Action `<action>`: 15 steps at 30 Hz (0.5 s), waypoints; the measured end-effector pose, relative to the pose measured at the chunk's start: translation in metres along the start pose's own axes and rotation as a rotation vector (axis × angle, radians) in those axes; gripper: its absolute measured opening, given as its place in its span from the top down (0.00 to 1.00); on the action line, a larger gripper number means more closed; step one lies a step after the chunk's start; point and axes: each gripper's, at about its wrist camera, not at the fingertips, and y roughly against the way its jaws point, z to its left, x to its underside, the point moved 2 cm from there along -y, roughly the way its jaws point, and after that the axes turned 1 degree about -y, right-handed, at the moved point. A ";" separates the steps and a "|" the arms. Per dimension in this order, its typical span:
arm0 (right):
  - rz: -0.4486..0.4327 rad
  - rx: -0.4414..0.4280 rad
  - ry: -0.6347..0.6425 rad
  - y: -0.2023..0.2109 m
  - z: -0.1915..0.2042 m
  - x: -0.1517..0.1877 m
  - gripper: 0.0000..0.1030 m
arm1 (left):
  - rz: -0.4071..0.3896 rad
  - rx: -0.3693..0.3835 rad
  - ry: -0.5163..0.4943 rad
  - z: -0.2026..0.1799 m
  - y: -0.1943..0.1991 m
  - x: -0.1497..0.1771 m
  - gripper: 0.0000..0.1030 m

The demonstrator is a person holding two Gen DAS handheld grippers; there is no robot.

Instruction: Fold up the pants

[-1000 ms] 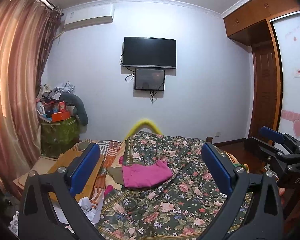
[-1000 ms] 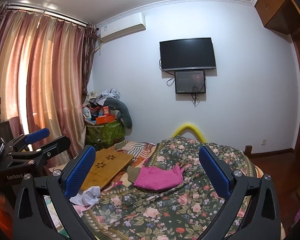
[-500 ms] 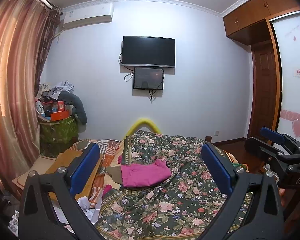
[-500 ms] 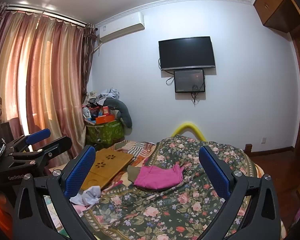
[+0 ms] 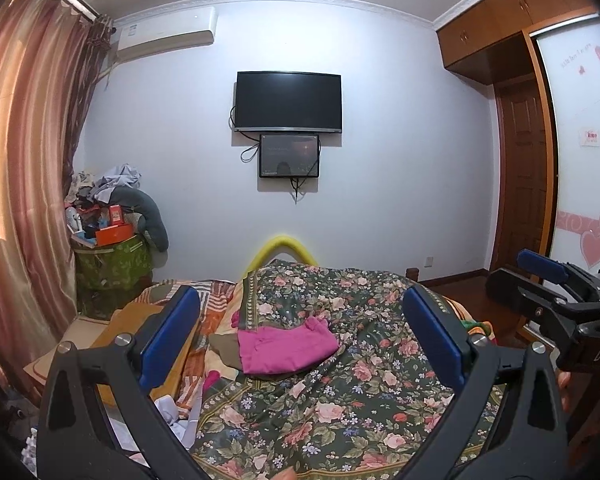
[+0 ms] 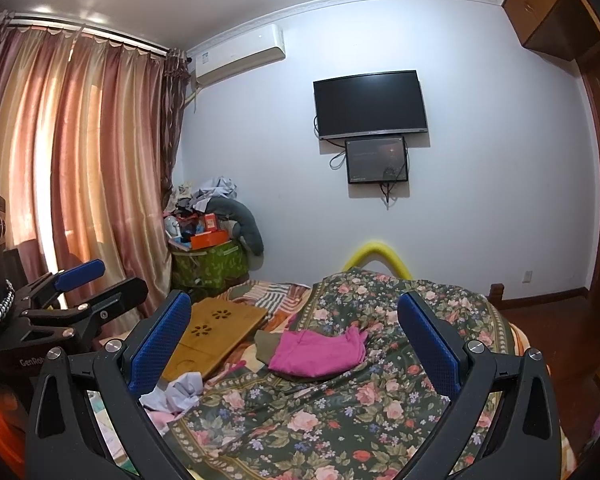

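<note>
The left gripper [image 5: 300,344] hangs above the bed with its blue pads spread wide and nothing between them; the right gripper [image 6: 294,342] hangs beside it, spread just as wide and equally bare. Ahead of both, well apart from the fingers, the pink pants [image 5: 285,344] lie bunched on the floral quilt [image 5: 340,412], with a wooden lap tray [image 6: 216,336] to their left.

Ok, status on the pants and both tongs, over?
Left tongs open, empty, held above the bed. Right tongs open, empty, alongside. Pink pants bunched on floral quilt, untouched. Nothing between tongs and pants.
</note>
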 end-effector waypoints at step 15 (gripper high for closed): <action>0.007 0.003 -0.012 -0.001 -0.004 0.003 0.00 | 0.030 0.013 0.007 -0.003 -0.010 0.001 0.00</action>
